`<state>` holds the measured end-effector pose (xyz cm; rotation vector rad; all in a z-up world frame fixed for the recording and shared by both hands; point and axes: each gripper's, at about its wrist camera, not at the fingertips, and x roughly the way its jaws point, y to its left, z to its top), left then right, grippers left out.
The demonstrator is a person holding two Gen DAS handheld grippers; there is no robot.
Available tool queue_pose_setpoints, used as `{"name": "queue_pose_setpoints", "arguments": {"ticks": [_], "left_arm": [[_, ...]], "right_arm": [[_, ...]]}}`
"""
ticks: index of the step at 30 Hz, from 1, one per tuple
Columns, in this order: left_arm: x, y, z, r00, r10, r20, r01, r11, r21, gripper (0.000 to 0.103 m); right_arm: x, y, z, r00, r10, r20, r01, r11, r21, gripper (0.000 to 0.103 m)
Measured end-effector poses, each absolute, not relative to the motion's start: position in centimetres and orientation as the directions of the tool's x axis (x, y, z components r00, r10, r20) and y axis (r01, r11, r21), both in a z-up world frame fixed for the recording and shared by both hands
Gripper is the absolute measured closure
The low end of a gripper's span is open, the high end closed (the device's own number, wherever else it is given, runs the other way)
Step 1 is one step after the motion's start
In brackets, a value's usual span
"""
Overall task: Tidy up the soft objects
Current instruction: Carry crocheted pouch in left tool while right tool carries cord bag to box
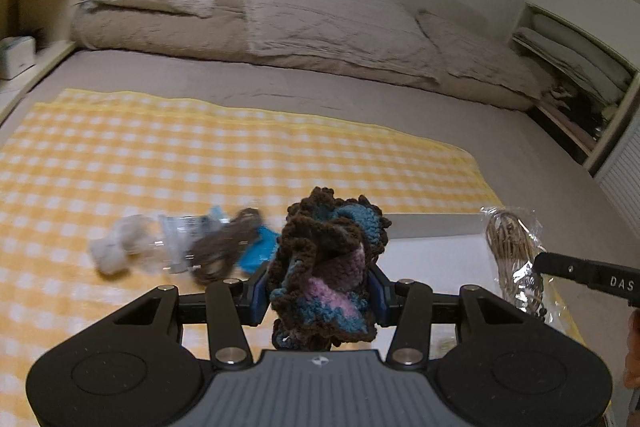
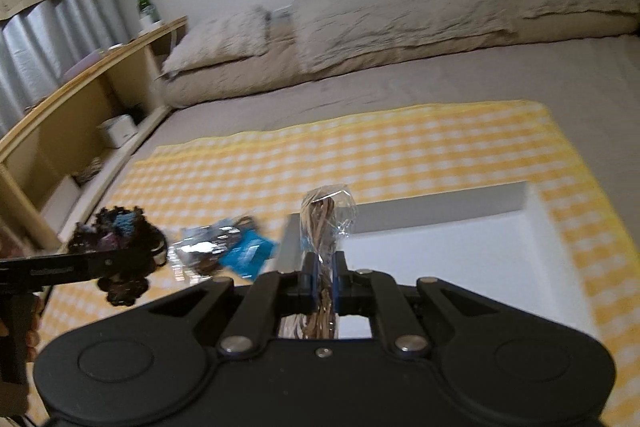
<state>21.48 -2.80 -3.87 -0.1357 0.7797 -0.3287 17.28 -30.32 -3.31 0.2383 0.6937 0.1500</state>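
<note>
My left gripper (image 1: pixel 320 291) is shut on a crumpled crocheted piece (image 1: pixel 328 263) in brown, blue and pink, held above the yellow checked cloth (image 1: pixel 160 155); it also shows in the right wrist view (image 2: pixel 120 251). My right gripper (image 2: pixel 324 279) is shut on a clear bag of tan cord (image 2: pixel 326 223), held over the left edge of a white box (image 2: pixel 460 267). The bag also shows in the left wrist view (image 1: pixel 512 251). A packet of brown and white yarn with a blue label (image 1: pixel 192 247) lies on the cloth, left of the box.
The cloth lies on a grey bed sheet (image 1: pixel 360 95) with beige folded duvets and pillows (image 1: pixel 304 23) at the far end. A wooden shelf (image 2: pixel 80 99) runs along the left side, an open cabinet (image 1: pixel 572 75) stands on the right.
</note>
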Motion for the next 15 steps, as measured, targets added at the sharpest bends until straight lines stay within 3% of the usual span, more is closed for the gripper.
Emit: {"name": "queue_pose_setpoints", "arguments": {"ticks": [9, 15], "left_arm": [[22.5, -8.1, -5.3, 0.610, -0.390, -0.690, 0.325, 0.917, -0.231, 0.054], [23.7, -9.9, -6.6, 0.575, -0.400, -0.713, 0.351, 0.909, -0.226, 0.054]], "right_arm": [[16.6, -37.6, -4.5, 0.772, 0.062, -0.632, 0.066, 0.982, 0.177, 0.095], [17.3, -39.9, -6.8, 0.727, 0.010, -0.687, 0.049, 0.997, 0.067, 0.095]]}}
